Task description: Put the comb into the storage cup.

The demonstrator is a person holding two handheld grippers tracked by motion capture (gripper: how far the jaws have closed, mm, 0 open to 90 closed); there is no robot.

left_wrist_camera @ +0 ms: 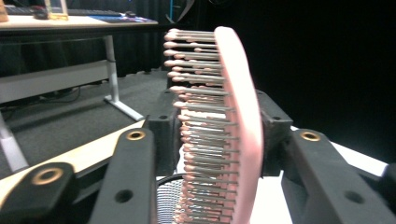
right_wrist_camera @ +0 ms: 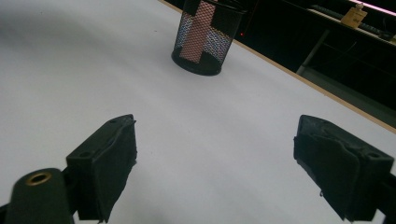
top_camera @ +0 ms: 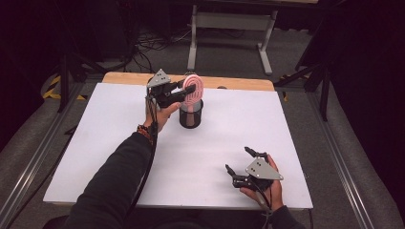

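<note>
A pink hairbrush (top_camera: 192, 88) stands head up in a black mesh cup (top_camera: 191, 117) at the back middle of the white table (top_camera: 110, 143). My left gripper (top_camera: 183, 89) is shut on the brush head, one pad against the bristles and the other against the back. In the left gripper view the hairbrush (left_wrist_camera: 243, 116) stands edge-on between the jaws, with the mesh cup (left_wrist_camera: 167, 205) below it. My right gripper (top_camera: 238, 159) rests open near the front right of the table, nothing between its jaws. In the right gripper view the cup (right_wrist_camera: 205, 39) stands far ahead, and the pink handle (right_wrist_camera: 200, 28) shows through the mesh.
A wooden strip (top_camera: 239, 83) runs along the table's back edge. Behind it a grey desk frame (top_camera: 229, 21) stands on the floor, with cables to its left. Metal rails (top_camera: 28, 167) flank both sides of the table. Bare white surface lies between the two grippers.
</note>
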